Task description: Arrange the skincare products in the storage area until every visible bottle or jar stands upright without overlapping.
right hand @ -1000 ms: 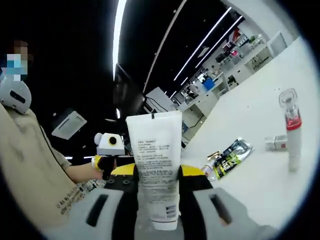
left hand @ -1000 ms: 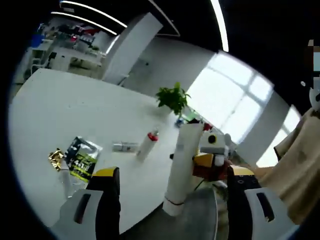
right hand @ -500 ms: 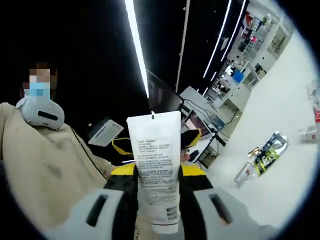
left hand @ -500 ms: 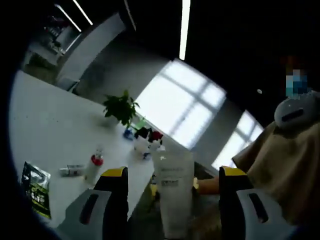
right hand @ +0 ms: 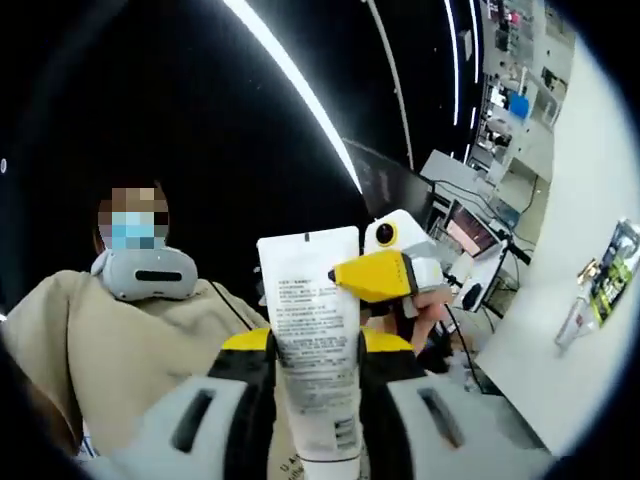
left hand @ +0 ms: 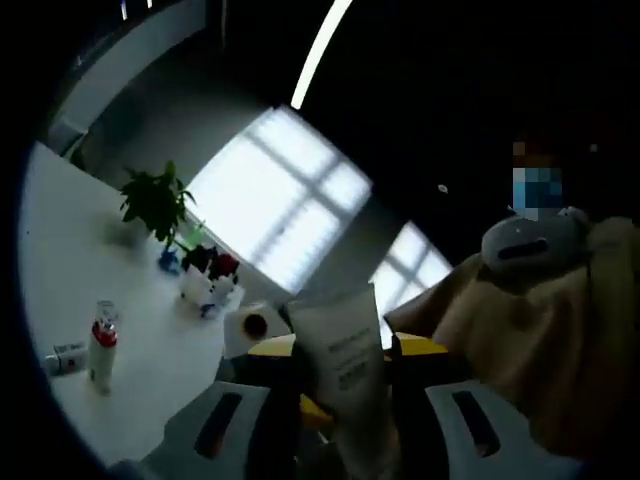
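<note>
My right gripper pinches the white squeeze tube upright; my left gripper has closed its jaws on the same tube. A red-capped clear bottle stands far left on the white table

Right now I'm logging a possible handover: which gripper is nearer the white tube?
Right. The right gripper is clamped on the white tube; the left gripper's jaws flank it, contact unclear.

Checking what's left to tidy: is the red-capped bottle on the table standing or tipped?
Standing: the red-capped bottle rises upright from the white table.
</note>
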`<action>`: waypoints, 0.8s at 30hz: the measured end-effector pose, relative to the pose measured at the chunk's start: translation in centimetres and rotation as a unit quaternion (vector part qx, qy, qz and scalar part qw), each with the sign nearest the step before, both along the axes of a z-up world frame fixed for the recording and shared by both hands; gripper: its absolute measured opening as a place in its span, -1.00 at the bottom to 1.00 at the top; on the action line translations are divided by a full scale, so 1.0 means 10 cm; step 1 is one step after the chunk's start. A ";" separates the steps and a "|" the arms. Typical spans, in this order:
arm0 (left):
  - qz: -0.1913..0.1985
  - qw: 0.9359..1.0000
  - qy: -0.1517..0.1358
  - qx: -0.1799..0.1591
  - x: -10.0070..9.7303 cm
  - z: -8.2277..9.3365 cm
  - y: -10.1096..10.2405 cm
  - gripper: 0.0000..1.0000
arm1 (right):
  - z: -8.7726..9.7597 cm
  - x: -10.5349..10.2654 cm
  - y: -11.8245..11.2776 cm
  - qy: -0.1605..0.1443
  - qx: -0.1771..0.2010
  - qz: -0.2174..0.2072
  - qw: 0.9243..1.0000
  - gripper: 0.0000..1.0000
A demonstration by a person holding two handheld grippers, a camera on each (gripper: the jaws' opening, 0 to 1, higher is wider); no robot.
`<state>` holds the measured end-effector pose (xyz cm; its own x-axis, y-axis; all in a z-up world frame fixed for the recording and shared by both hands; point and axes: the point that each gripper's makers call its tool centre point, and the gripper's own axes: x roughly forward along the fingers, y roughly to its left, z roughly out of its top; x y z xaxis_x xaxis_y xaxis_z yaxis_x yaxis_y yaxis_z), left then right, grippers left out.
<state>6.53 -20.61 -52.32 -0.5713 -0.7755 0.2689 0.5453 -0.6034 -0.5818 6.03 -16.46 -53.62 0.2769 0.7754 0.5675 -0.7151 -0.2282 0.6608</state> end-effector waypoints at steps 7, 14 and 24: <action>0.061 0.997 -0.014 0.037 0.14 -0.04 -0.12 -0.56 | -0.03 0.12 -0.23 0.030 0.048 -0.017 0.998 -0.37; 0.142 0.984 -0.069 0.083 0.35 -0.18 -0.19 -0.90 | -0.06 0.34 -0.66 0.049 0.036 -0.101 0.993 -0.66; 0.207 0.960 -0.139 0.126 0.51 -0.38 -0.26 -0.93 | -0.35 0.53 -0.53 0.009 -0.186 -0.184 0.965 -0.39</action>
<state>11.66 -23.25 -56.17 -0.2222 -0.9721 -0.0751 0.8634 -0.1604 -0.4783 11.37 -21.73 -57.07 0.5795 0.7721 0.2609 -0.6899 0.2943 0.6614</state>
